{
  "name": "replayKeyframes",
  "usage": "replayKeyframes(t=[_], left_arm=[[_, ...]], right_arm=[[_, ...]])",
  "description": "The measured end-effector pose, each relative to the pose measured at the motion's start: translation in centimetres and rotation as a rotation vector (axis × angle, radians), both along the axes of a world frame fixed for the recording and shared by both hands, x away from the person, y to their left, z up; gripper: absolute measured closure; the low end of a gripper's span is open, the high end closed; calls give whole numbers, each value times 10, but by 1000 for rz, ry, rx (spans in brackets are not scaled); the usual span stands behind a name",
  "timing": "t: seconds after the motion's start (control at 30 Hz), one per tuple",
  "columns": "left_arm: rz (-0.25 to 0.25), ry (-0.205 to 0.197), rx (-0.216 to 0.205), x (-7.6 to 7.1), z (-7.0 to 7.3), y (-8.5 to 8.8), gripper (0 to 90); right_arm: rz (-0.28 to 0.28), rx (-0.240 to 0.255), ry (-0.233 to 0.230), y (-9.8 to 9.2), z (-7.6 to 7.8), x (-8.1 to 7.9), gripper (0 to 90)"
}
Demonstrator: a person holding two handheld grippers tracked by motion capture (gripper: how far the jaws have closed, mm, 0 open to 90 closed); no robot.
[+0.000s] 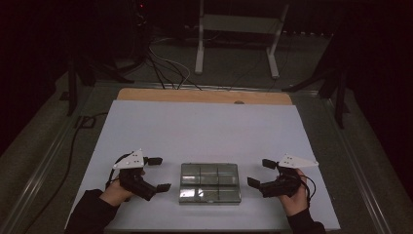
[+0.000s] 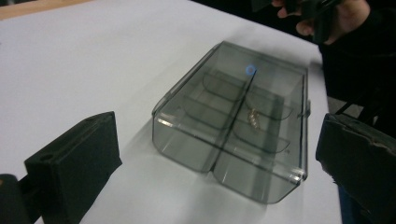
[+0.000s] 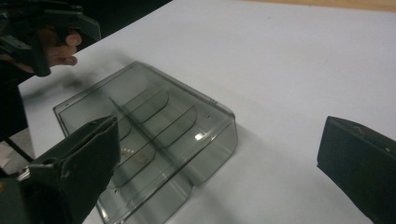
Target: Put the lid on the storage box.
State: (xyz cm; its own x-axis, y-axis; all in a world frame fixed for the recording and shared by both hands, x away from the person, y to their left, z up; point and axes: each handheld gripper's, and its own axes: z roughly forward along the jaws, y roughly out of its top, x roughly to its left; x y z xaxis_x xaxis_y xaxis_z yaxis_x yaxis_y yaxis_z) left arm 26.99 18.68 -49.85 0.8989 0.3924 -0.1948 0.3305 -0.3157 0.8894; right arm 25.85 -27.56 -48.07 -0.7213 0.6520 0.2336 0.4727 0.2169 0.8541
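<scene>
Black jaws of my left gripper [image 1: 158,173] stand spread wide with nothing between them, and I see it low on the white table sheet [image 1: 204,126], held in my left hand [image 1: 116,194]. Just ahead of its tips, near but not touching, lies the clear smoky plastic box [image 1: 210,183], flat on the sheet with its lid down. From the left gripper view the box [image 2: 233,116] sits between and beyond the two jaws, its inner dividers showing through the lid, and something small and pale lies in one compartment, too blurred for me to name. On the far side of the box from that gripper sits my right gripper [image 1: 260,173], in my right hand [image 1: 294,197], pointing back at the box. Its jaws are also spread as wide as they go, gripping nothing; the box [image 3: 149,140] lies ahead of them, closer to one jaw, apart from both.
</scene>
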Motion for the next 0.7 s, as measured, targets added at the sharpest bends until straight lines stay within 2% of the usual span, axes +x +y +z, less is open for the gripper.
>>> replayKeyframes(t=[0.17,0.3,0.43,0.53,0.7], left_arm=[[8,3,10,-4,-3,5,8],[24,10,-5,-5,-6,13,8],[45,13,-2,-8,-9,19,8],[56,16,4,-9,-12,24,8],[72,22,-11,-7,-13,28,8]], right_arm=[[-6,9,-10,-5,-3,-5,0],[2,11,-8,-10,-7,-7,0],[11,7,-8,-15,-12,-10,0],[-4,7,-12,-21,-16,-10,0],[-28,14,-17,-26,-19,-8,0]])
